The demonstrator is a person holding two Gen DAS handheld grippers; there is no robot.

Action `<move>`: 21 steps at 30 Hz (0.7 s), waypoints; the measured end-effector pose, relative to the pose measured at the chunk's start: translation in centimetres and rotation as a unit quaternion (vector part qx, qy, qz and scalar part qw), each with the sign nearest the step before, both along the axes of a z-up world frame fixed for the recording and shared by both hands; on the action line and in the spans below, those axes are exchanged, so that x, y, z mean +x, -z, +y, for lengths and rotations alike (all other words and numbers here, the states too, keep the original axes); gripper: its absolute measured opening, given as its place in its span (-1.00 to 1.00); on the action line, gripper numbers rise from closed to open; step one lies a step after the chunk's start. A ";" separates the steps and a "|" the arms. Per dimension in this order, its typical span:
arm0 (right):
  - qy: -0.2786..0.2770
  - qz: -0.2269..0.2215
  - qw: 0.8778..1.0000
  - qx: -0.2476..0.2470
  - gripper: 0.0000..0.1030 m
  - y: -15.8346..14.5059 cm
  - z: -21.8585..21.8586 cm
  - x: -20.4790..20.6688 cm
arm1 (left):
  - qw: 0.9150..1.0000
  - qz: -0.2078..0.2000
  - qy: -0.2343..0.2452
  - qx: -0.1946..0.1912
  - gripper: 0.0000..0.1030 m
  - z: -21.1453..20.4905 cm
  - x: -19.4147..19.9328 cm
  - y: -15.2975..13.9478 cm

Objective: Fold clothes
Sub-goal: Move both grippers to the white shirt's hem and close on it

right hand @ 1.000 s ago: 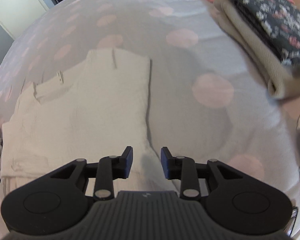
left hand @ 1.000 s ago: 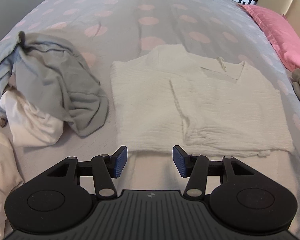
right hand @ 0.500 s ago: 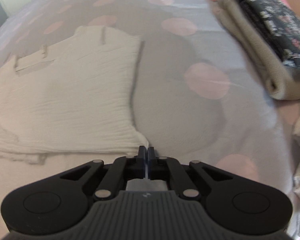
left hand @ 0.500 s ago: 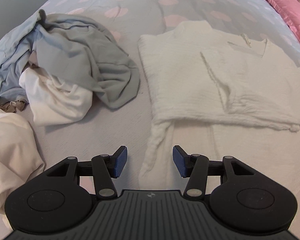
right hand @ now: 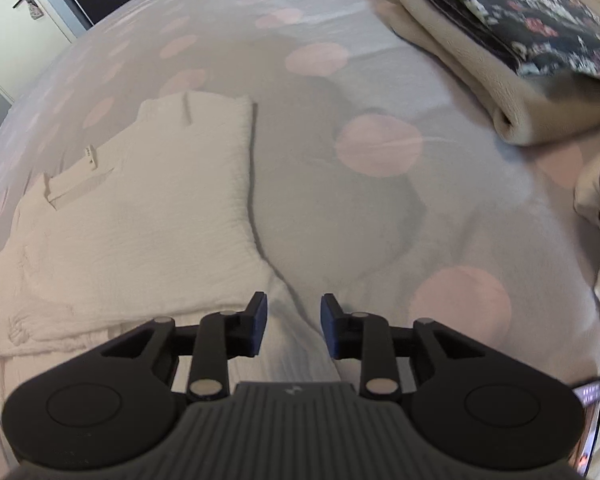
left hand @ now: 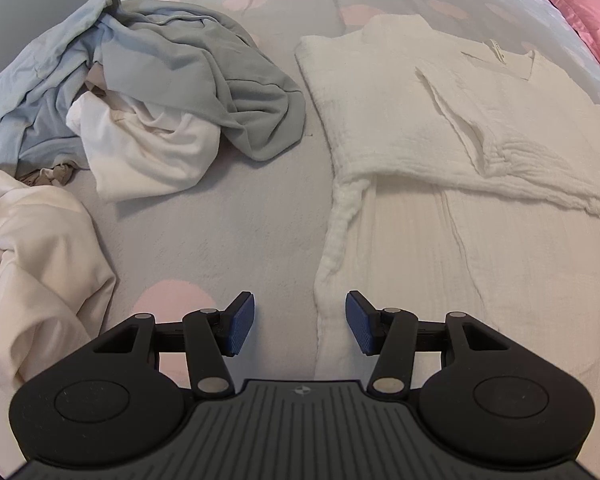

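Right gripper [right hand: 292, 326] has reopened over the lengthwise white garment [right hand: 140, 216].

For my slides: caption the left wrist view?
Open left gripper poised over white garment's left edge, unfolded laundry pile beside it.

A bed [left hand: 260, 216] with a grey, pink-dotted cover is carrying everything. A white garment [left hand: 440, 152] is lying flat on it, partly folded. Beside it a heap of unfolded clothes [left hand: 148, 92] is sprawling. Folded items [right hand: 500, 40], possibly a blanket and floral cloth, are sitting stacked near a pink pillow [left hand: 580, 4].
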State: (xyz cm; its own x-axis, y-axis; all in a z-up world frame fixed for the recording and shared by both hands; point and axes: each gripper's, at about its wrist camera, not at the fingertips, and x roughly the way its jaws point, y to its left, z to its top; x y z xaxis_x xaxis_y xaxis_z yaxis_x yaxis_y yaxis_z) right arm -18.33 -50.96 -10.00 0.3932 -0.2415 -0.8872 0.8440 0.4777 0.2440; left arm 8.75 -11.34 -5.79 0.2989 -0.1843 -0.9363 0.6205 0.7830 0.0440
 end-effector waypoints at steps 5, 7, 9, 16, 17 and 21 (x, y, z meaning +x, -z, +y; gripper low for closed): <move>-0.035 0.024 0.999 0.014 -0.35 0.6 1.5 -1.2 | 1.000 0.008 0.019 0.013 -0.03 1.4 -1.6 0.3; -0.050 0.033 0.998 0.019 -0.24 0.8 2.1 -1.6 | 0.999 0.011 0.028 0.016 -0.03 2.0 -2.2 0.6; -0.064 0.043 0.997 0.025 -0.18 1.0 2.7 -2.1 | 0.999 0.018 0.034 0.018 -0.02 2.9 -2.9 0.8; -0.103 0.080 0.990 0.052 -0.12 2.2 5.0 -4.2 | 0.997 0.036 0.059 0.024 0.00 4.8 -5.6 1.6; -0.112 0.086 0.989 0.051 -0.12 2.2 5.6 -4.6 | 0.997 0.039 0.063 0.025 0.00 5.0 -6.0 1.7; -0.149 0.113 0.981 0.050 -0.12 2.2 7.5 -5.4 | 0.995 0.048 0.078 0.026 0.01 5.9 -7.6 2.1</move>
State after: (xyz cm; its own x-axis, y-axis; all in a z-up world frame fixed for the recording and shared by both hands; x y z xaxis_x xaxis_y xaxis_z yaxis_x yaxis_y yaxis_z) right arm -23.73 -43.45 -12.19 0.2234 -0.0532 -0.9733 0.7080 0.6951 0.1245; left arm 1.18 -5.47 -7.87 0.1793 -0.1716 -0.9687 0.7381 0.6744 0.0171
